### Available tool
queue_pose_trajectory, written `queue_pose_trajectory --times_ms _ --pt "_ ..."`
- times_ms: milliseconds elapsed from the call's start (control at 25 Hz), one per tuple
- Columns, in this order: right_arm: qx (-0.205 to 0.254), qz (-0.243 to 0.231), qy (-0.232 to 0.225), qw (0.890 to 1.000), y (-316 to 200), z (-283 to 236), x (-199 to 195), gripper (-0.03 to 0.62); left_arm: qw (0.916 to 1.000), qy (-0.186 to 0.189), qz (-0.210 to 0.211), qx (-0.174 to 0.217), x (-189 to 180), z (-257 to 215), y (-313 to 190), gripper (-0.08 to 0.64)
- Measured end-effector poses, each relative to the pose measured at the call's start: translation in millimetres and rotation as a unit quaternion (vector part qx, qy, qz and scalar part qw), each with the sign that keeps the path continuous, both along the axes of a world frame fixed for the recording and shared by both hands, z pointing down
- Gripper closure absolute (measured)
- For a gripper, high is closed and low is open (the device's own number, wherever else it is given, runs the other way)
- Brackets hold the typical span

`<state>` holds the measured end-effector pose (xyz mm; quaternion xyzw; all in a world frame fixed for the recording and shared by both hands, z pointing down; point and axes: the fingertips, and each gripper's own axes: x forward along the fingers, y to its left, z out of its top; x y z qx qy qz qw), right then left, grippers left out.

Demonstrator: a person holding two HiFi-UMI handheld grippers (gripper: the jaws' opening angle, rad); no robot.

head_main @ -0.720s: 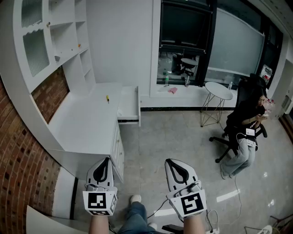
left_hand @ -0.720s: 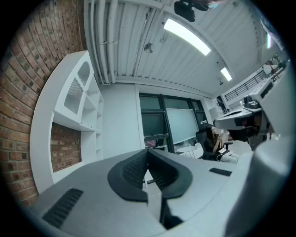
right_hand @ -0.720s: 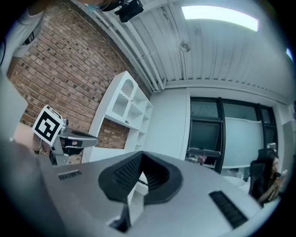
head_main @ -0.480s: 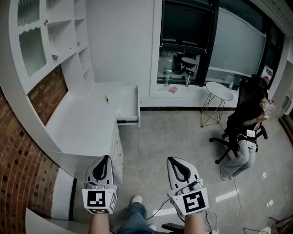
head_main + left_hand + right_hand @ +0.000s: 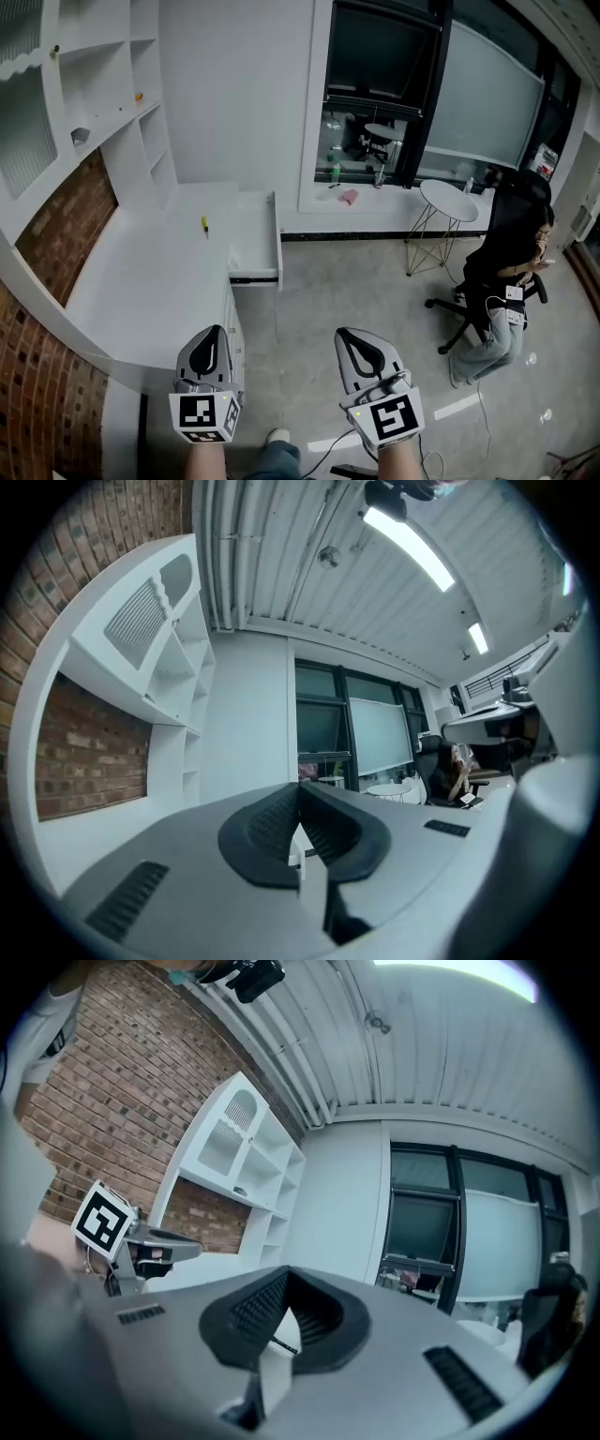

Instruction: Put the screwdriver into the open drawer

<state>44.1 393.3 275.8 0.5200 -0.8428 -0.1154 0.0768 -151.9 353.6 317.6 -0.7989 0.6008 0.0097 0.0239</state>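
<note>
- Left gripper [image 5: 217, 330] and right gripper [image 5: 345, 333] are hovering at lower centre, jaws together, gripping nothing.
- Screwdriver [image 5: 204, 225] is lying upper left on the white counter [image 5: 141, 281], near the open drawer [image 5: 255, 274].

A long white countertop [image 5: 150, 281] is running along the brick wall [image 5: 58, 211], and a small yellow-handled screwdriver [image 5: 205, 225] is lying on it towards the far end. Just beside it, a white drawer [image 5: 255, 246] is standing pulled out over the grey glossy floor [image 5: 356, 291]. On that floor, well apart from the countertop, a round white wire-legged side table [image 5: 447, 199] and a black office chair [image 5: 464, 300] are standing.
</note>
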Motion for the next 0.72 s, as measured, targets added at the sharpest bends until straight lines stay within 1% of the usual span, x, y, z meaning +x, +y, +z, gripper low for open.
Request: queue_pose_trajectory --times_ms 200,360,520,600,720 --pt "0.002 0.007 0.008 1.0 -66.2 -7.2 -22.4 0.581 0.9998 0.011 0.015 -0.006 -11.4 -0.4 -71.1 0.546" --pt "-0.004 0.018 0.022 1.0 -97.4 -0.7 -36.7 0.581 0.9995 0.015 0.027 -0.008 -21.6 5.4 -108.6 0.546" --pt "-0.021 0.018 0.017 0.999 -122.4 12.1 -35.1 0.581 0.9993 0.023 0.022 -0.02 -29.0 16.4 -132.5 0.546" --pt "-0.027 0.016 0.012 0.999 -137.0 16.4 -30.3 0.581 0.9993 0.02 0.017 -0.025 -28.0 22.6 -143.6 0.546" --pt "-0.026 0.007 0.018 0.999 -165.7 22.7 -30.9 0.581 0.9995 0.017 0.003 -0.027 -31.5 28.1 -164.5 0.546"
